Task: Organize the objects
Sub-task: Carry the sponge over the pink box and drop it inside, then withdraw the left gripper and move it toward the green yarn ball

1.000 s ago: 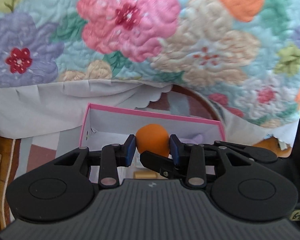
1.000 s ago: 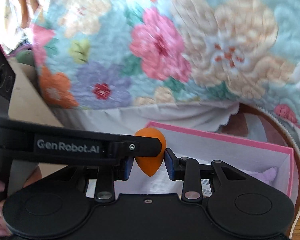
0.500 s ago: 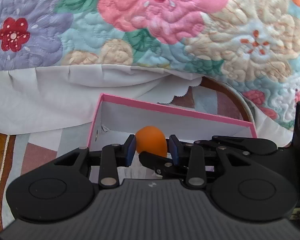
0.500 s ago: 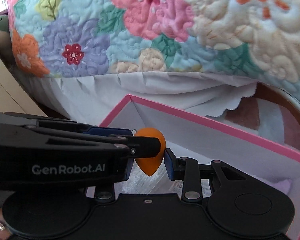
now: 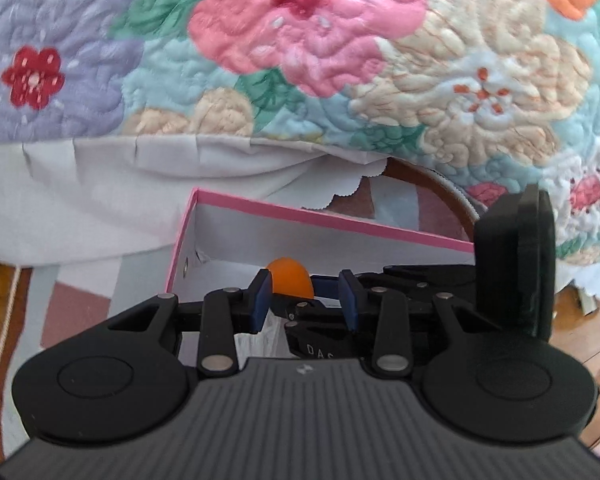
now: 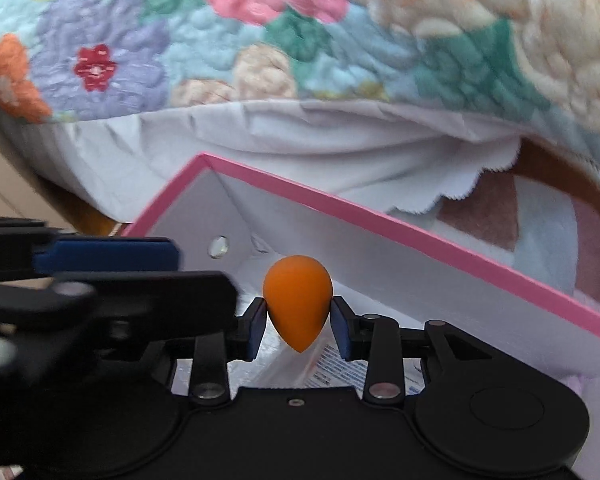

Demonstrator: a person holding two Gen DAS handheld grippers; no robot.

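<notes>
Sponge (image 6: 298, 306) between right gripper (image 6: 299, 326) pads, jaws opening, above box (image 6: 420, 236).
Left view hides its tip; left gripper (image 5: 305, 300) stays clenched, contents unclear.

At twelve o'clock you face the bed, covered by a floral quilt (image 5: 308, 40) over a pale sheet (image 5: 100, 184). Below it, the patterned rug (image 5: 76, 312) carries the pink-rimmed box (image 5: 328, 220) toward six o'clock.

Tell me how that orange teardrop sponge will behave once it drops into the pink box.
The orange sponge looks soft and light, so it likely lands gently. Its round body and pointed tip suggest it will tip over and roll a little inside the pink box.
</notes>
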